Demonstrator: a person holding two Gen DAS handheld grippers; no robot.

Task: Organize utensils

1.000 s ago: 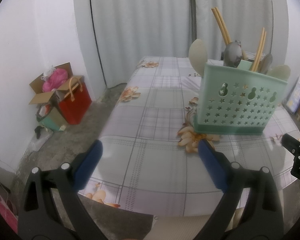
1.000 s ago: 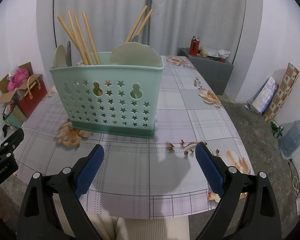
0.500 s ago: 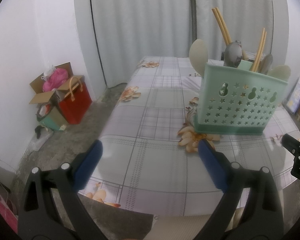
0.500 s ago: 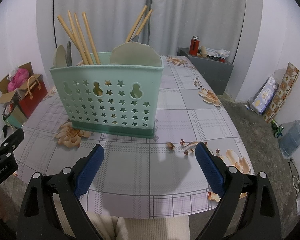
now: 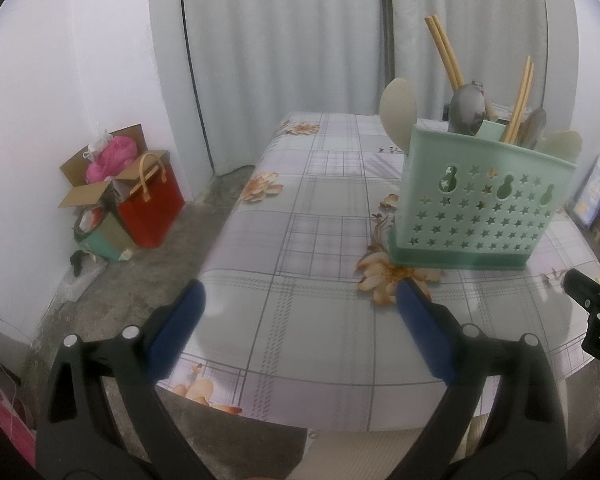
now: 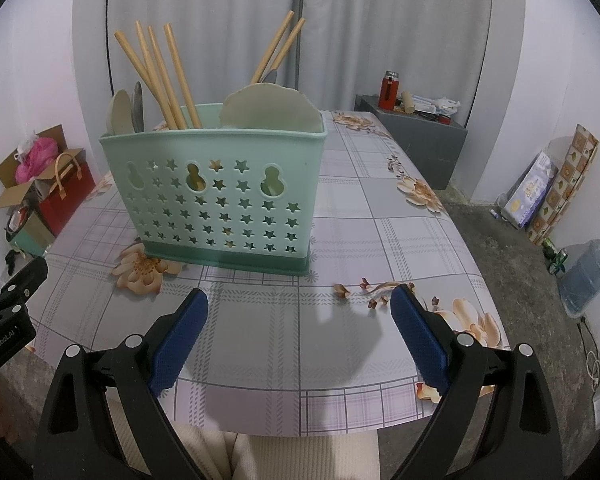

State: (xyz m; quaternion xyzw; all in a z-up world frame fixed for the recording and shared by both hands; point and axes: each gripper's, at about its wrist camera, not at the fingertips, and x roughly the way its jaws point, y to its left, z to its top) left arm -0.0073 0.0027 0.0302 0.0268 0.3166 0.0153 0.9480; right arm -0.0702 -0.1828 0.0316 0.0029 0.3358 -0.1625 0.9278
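You are holding both grippers low over the near edge of the desk (image 6: pixel 380 240), the left gripper (image 5: pixel 300 316) and the right gripper (image 6: pixel 300 320) each with jaws spread wide and gripping nothing. The mint-green caddy (image 6: pixel 220 192), punched with star holes, is standing upright near the middle of the desk, just ahead of the right gripper. Wooden chopsticks (image 6: pixel 160 76) are leaning out of it, with pale spoons (image 5: pixel 396 110) and a grey metal spoon (image 5: pixel 466 110) beside them. These utensils are likely light and stiff; the chopsticks look smooth and may slip, so you are best pinching one midway along its exposed shaft. The caddy itself looks light enough to tip.
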